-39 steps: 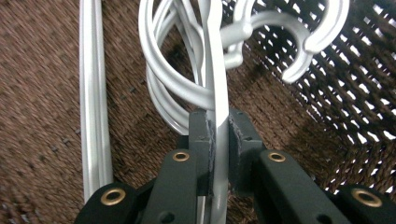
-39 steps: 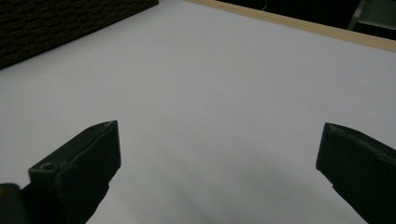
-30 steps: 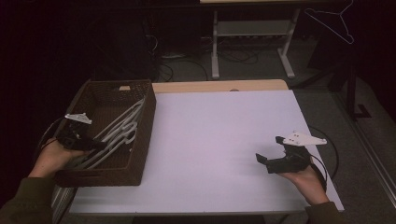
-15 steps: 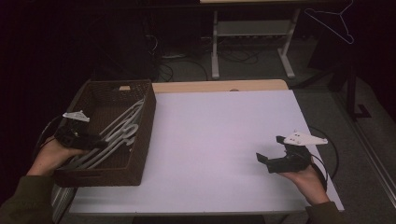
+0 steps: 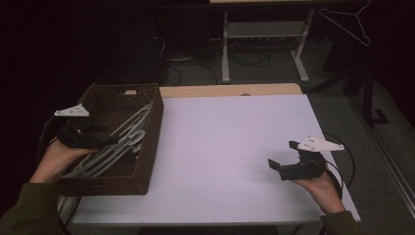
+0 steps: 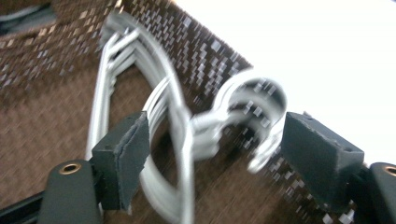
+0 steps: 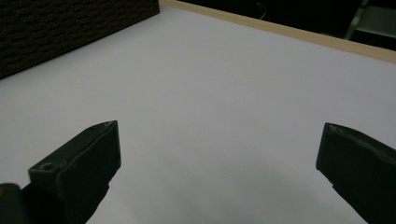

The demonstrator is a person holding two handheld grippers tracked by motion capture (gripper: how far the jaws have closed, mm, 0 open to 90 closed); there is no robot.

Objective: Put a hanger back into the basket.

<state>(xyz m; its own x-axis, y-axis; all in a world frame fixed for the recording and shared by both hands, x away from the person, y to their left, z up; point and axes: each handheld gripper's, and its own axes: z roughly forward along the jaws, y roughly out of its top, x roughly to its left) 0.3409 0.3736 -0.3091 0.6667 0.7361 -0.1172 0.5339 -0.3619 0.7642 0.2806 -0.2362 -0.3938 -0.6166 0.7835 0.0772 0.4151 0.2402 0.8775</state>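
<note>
Likely light, stiff and slick, the grey plastic hangers [image 5: 115,144] lie stacked in the brown woven basket [image 5: 151,132], best gripped at the bunched hook necks. Above the hangers, the left claw [image 6: 212,158] has just been opening, its pads clear of the hooks between them; blur hides how many hangers there are. Well right of the basket, the right claw [image 5: 284,159] hovers spread over the white surface [image 5: 220,142].

Left gripper [image 5: 110,139], jaws just opening, above hangers [image 5: 115,147] in basket [image 5: 151,132]; right gripper [image 5: 280,157], jaws apart, well right of basket, over white table [image 5: 220,142].
</note>
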